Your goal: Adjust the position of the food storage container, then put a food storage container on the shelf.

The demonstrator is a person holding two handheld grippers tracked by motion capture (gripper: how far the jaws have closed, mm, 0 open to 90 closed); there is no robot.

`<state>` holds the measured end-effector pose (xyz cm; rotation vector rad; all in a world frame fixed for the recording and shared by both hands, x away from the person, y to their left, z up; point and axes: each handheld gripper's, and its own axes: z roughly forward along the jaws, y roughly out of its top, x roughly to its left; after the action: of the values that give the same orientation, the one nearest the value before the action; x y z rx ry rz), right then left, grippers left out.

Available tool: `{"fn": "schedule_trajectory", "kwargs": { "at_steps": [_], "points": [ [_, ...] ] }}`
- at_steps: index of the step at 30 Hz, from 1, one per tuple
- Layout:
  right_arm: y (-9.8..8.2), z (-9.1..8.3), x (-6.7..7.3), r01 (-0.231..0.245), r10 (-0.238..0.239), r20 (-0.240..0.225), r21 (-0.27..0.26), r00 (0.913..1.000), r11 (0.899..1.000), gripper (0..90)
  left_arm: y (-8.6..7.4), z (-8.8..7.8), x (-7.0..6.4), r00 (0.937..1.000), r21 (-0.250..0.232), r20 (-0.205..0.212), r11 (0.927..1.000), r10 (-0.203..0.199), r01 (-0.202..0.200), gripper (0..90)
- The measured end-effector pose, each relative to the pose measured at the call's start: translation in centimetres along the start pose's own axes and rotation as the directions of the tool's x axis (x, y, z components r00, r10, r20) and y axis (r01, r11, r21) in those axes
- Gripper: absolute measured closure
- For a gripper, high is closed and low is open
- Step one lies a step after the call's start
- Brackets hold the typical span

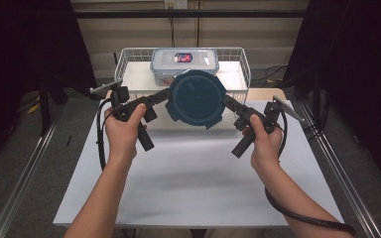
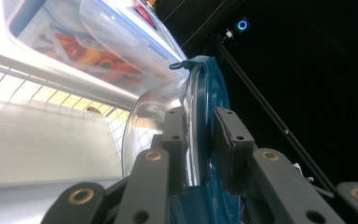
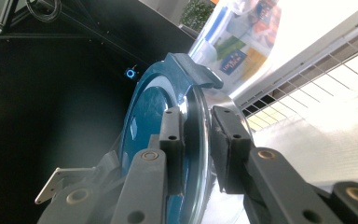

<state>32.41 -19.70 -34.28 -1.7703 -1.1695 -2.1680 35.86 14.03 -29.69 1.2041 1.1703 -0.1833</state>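
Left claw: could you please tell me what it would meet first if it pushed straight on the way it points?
The round teal-lidded container it already grips; beyond that, probably the right claw opposite.

One round teal-lidded container, one clear rectangular box, one wire basket, two grippers; perhaps one white table

Dark curtains, beige wall, grey floor

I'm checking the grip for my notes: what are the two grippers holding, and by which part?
Both hold the round teal-lidded container by its rim: the left gripper on its left edge, the right gripper on its right edge, above the wire basket.
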Motion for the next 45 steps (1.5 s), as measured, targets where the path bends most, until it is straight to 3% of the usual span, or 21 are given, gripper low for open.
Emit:
{"fn": "schedule_trajectory", "kwargs": {
  "at_steps": [18, 45],
  "points": [
    [1.3, 0.4, 1.4, 0.009, -0.009, -0.019, -0.030, 0.9998, 1.000, 75.6, 1.4, 0.3, -1.2, 0.9996, 0.002, 0.012, 0.9997, 0.025, -0.025, 75.4],
    [3.7, 2.7, 3.2, 0.011, -0.012, -0.033, -0.050, 0.9994, 0.999, 75.6, 4.7, 1.3, -2.2, 0.9992, -0.057, 0.030, 0.9980, 0.028, -0.026, 75.4]
  ]
}}
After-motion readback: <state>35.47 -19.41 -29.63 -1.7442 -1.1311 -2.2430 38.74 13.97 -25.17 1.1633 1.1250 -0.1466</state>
